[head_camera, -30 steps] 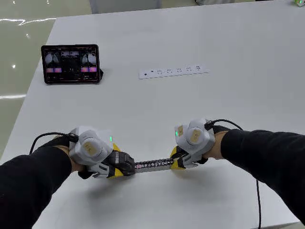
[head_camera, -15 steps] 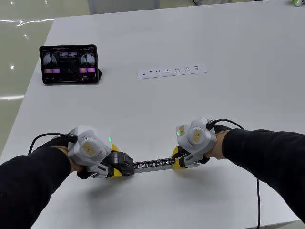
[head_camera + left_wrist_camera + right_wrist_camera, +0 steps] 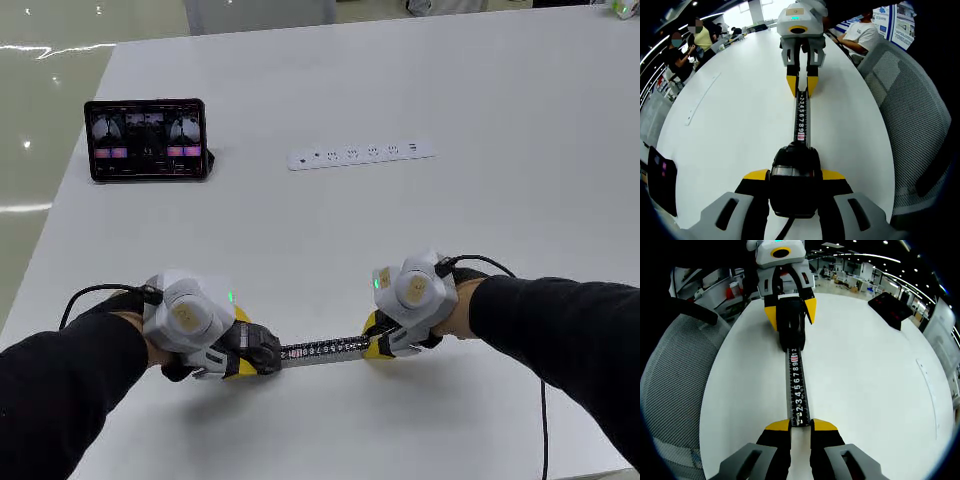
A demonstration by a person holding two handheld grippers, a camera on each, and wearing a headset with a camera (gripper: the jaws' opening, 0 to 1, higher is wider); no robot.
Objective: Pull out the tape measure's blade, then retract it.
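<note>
Tape measure's black compact case (image 3: 258, 346) sits at the near side of the white worktop (image 3: 400, 230), clamped by my left fingers (image 3: 243, 364) so the body cannot follow the pull. My right fingers (image 3: 372, 349) pinch the tip of the black numbered steel blade (image 3: 320, 350), which is a short way out.

Left gripper view: fingers (image 3: 756, 175) grip both case flanks, and the blade runs straight ahead.

Right gripper view: fingers (image 3: 777, 426) are closed on the blade end, which holds it level. I judge the extension only partly done.

Bare bench (image 3: 480, 230) runs wide ahead; tablet (image 3: 147, 137) far left, power strip (image 3: 360, 154) mid-bench, open lane between; near edge, blade (image 3: 322, 349) stretched from tape measure (image 3: 260, 345) in left gripper (image 3: 243, 352) to right gripper (image 3: 373, 343) bars crossing
</note>
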